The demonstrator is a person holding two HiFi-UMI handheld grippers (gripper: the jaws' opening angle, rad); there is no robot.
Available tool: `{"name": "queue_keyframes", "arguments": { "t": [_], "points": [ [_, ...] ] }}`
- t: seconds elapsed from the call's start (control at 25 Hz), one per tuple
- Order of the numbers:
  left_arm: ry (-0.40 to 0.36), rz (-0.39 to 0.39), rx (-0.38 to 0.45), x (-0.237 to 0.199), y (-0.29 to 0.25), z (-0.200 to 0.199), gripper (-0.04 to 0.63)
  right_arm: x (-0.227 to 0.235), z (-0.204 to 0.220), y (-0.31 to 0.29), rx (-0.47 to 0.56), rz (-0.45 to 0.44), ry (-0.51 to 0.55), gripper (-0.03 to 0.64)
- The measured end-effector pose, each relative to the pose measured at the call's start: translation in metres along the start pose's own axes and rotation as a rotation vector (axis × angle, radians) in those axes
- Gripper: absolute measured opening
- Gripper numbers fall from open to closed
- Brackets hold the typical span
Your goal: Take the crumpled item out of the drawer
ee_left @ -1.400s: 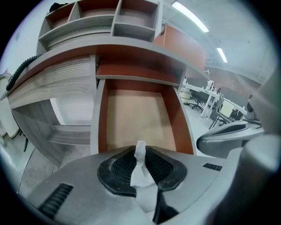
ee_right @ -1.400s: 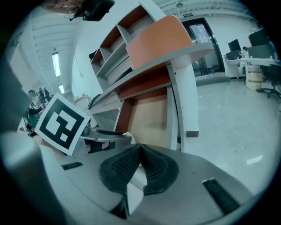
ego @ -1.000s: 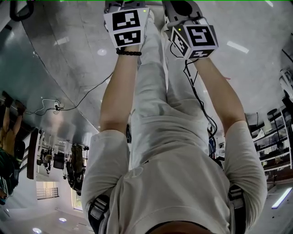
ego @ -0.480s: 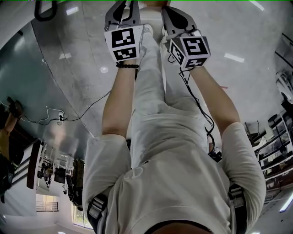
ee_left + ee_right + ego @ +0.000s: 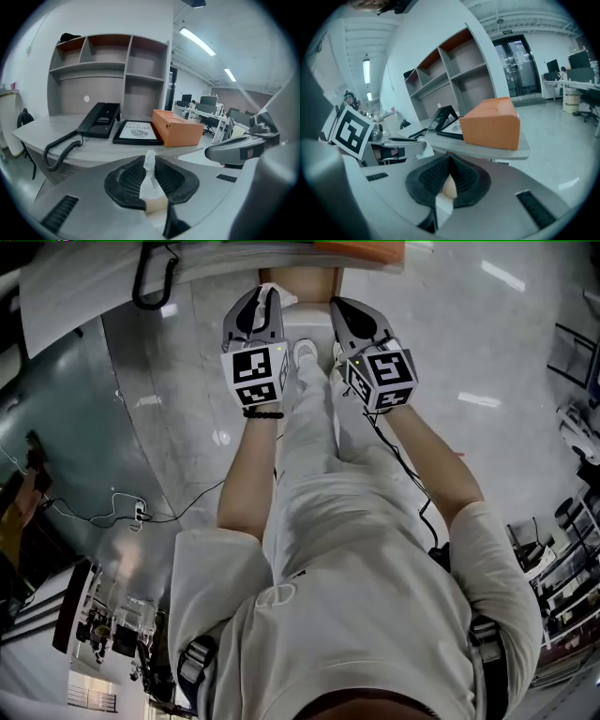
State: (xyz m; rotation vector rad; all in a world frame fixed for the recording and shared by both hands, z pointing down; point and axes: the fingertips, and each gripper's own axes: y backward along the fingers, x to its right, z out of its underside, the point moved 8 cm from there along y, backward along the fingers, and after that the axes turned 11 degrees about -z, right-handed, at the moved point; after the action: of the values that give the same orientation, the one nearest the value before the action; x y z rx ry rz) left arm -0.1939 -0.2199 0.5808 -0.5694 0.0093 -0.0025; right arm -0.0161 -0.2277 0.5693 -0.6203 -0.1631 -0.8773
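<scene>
**Thin pinch on paper**

Facing the surface (image 5: 93, 147) with the orange box (image 5: 177, 129), the right gripper (image 5: 449, 165) is pressed together, empty. The left gripper (image 5: 149, 161) pinches the crumpled paper (image 5: 150, 185) in mid-air. Any slackening would likely drop it.

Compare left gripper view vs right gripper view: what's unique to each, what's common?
Left only: the paper pinched in the left gripper, and the coiled phone cord.
Right only: the right gripper seen along its jaws, which are together; the glass doors; and the left gripper's marker cube.
Both: the orange box, the shelf and the desk.
</scene>
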Motion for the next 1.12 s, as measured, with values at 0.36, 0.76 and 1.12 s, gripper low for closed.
{"name": "queue_keyframes", "arguments": {
  "t": [0.36, 0.76, 1.12],
  "points": [
    [0.031, -0.03, 0.071, -0.022, 0.043, -0.069, 0.059, -0.017, -0.074, 0.042, 0.062, 0.028, 0.056, 0.0],
    [0.062, -0.046, 0.185, -0.033, 0.098, -0.138, 0.059, -0.029, -0.144, 0.092, 0.147, 0.046, 0.124, 0.0],
    [0.041, -0.037, 0.308, -0.029, 0.14, -0.196, 0.058, -0.035, -0.201, 0.134, 0.247, 0.074, 0.178, 0.0]
  ]
}}
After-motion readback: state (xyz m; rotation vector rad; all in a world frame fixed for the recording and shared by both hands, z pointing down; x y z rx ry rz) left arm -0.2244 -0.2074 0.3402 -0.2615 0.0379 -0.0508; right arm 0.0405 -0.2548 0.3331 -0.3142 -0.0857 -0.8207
